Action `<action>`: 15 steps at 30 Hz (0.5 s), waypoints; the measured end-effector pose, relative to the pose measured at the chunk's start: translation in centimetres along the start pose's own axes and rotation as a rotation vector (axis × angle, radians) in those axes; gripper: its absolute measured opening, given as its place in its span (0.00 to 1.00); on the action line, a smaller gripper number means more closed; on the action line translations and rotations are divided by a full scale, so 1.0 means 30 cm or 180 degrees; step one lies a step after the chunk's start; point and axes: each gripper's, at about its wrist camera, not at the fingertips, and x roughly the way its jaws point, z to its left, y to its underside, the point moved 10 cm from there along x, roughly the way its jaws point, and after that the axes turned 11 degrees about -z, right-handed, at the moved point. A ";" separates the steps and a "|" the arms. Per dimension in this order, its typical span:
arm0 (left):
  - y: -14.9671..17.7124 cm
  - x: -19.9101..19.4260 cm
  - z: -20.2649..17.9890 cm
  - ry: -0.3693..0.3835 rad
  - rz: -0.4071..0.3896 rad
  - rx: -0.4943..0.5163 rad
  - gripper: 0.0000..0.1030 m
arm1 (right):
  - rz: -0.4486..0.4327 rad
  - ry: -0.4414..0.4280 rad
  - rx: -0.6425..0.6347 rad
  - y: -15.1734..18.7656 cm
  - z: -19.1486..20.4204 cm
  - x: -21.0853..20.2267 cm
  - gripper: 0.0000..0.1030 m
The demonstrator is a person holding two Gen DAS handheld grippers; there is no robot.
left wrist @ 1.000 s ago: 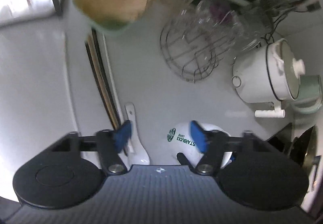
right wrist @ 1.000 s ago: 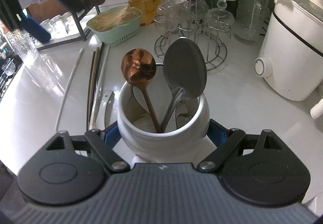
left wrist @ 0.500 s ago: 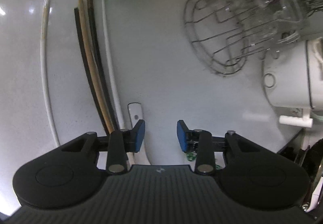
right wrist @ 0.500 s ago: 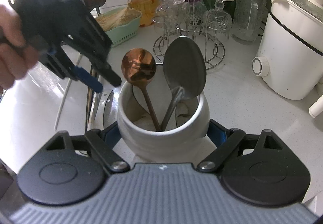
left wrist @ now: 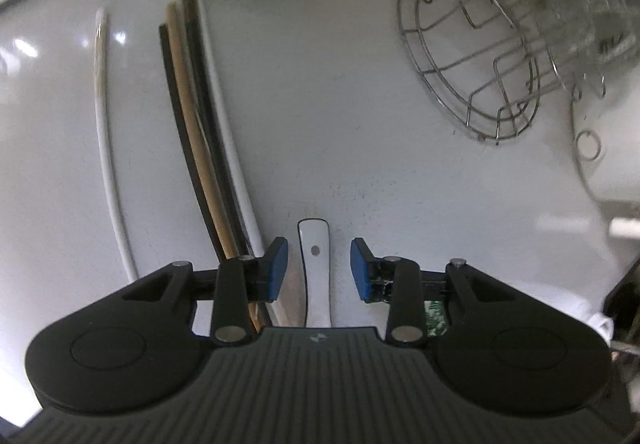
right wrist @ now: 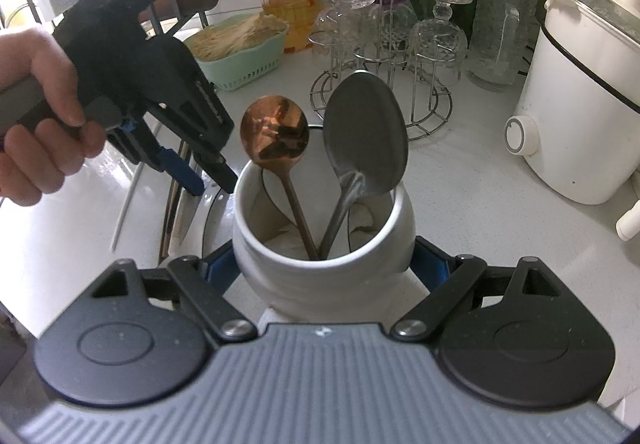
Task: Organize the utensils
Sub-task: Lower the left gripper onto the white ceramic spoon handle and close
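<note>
1. The left gripper (left wrist: 319, 270) points steeply down with its blue pads (left wrist: 276, 269) partly open. They straddle the handle of the white ceramic spoon (left wrist: 316, 276) without touching it, so nothing is held yet. Its jaws have just been closing.
2. The right gripper (right wrist: 322, 272) is clamped on the white utensil jar (right wrist: 320, 276), with one pad on either flank. A copper spoon (right wrist: 275, 133) and a grey spoon (right wrist: 366, 142) stand bowl-up inside.
3. The white ceramic spoon lies flat on the white counter (left wrist: 340, 124), just beside a bundle of chopsticks (left wrist: 196, 132), with one white chopstick (left wrist: 105, 132) apart to the side.
4. To grip well, I judge the pads should be kept centred on the handle, lowered until they flank its sides, then closed squarely. The glazed handle looks slippery, and the near pad sits close to the chopsticks, which it could snag.
5. Compared with a second ago, the left gripper has dropped close to the counter and its jaws are narrower. The spoon handle now sits between them rather than off to one side. The jar and its two spoons sit as before in the right grip.
6. Further out stand a wire glass rack (left wrist: 472, 60), a mint basket (right wrist: 240, 52) and a white cooker (right wrist: 580, 116).
</note>
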 end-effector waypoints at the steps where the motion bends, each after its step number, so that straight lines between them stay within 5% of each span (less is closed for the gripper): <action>1: 0.002 -0.001 -0.007 -0.0043 -0.0009 0.0060 0.39 | -0.0001 0.0002 0.0002 0.000 0.000 0.000 0.88; 15: 0.017 0.023 -0.081 -0.0420 0.0204 0.0480 0.39 | -0.0080 0.0025 0.0019 -0.003 0.002 -0.012 0.89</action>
